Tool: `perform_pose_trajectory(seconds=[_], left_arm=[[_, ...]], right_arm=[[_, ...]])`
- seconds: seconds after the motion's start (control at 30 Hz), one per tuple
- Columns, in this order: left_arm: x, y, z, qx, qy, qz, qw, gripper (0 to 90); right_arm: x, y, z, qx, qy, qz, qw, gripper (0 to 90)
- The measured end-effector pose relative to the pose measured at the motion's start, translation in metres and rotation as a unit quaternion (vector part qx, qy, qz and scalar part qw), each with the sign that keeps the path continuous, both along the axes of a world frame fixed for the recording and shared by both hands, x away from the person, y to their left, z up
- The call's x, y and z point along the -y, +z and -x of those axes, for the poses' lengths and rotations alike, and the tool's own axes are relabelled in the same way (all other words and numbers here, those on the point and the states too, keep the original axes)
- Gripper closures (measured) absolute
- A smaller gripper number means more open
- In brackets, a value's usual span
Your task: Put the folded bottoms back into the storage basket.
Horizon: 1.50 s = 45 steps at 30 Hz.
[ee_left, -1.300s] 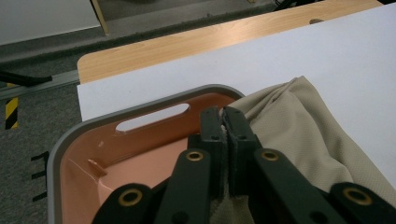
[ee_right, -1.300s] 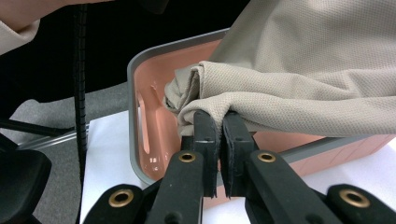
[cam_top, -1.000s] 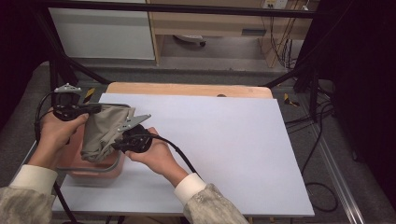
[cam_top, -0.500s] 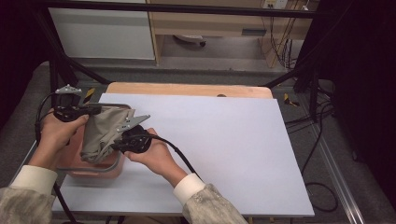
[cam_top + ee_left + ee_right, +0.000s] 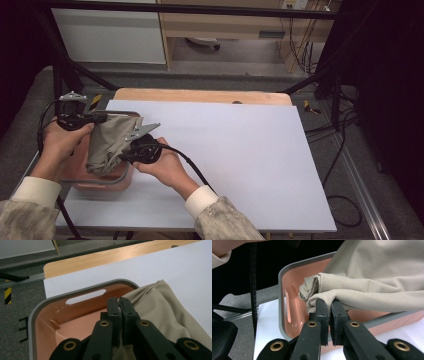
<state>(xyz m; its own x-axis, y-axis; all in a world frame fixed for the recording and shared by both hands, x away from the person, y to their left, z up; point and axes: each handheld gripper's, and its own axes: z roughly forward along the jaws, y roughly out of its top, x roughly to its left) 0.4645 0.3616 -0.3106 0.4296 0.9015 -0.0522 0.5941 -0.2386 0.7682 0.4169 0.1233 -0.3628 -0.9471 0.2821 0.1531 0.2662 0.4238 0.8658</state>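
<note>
A beige cloth [image 5: 111, 141] hangs bunched over a pink bin with a grey rim [image 5: 95, 181] at the table's front left. My left gripper [image 5: 101, 118] is shut on the cloth's upper edge; in the left gripper view its jaws [image 5: 120, 302] pinch the fabric [image 5: 165, 310] above the bin [image 5: 82, 291]. My right gripper [image 5: 125, 155] is shut on a lower fold from the right. In the right gripper view its jaws [image 5: 328, 304] clamp a rolled edge of the cloth [image 5: 377, 277], which drapes across the bin's rim [image 5: 280, 287].
A white sheet [image 5: 240, 155] covers the wooden table [image 5: 200, 95]. The bin sits at the table's left edge, with grey floor [image 5: 25, 125] beyond it. Cables trail from both grippers; black frame legs [image 5: 62, 75] stand at the back left.
</note>
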Motion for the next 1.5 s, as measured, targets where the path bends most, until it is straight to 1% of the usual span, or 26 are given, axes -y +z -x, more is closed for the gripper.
perform_pose_trajectory(seconds=[0.5, 0.67, 1.07, 1.3, 1.5], left_arm=[[-0.004, -0.001, 0.0, -0.001, 0.005, 0.001, 1.0, 88.1], [-0.005, -0.002, 0.001, -0.002, 0.005, 0.002, 1.0, 88.1], [-0.008, -0.006, 0.001, -0.006, 0.009, 0.004, 0.9999, 88.1], [-0.007, -0.01, 0.0, -0.007, 0.009, 0.001, 0.9999, 88.1], [-0.01, -0.013, -0.001, -0.01, 0.012, -0.003, 0.9999, 88.0]], right_arm=[[-0.002, -0.003, 0.0, 0.009, -0.005, 0.008, 0.9999, 86.5], [-0.003, -0.004, -0.001, 0.009, -0.005, 0.008, 0.9999, 86.5], [-0.005, -0.007, -0.002, 0.005, -0.005, 0.008, 0.9999, 86.5], [-0.007, -0.009, -0.002, 0.003, -0.004, 0.009, 1.0, 86.5], [-0.01, -0.011, -0.002, -0.001, -0.004, 0.009, 1.0, 86.5]])
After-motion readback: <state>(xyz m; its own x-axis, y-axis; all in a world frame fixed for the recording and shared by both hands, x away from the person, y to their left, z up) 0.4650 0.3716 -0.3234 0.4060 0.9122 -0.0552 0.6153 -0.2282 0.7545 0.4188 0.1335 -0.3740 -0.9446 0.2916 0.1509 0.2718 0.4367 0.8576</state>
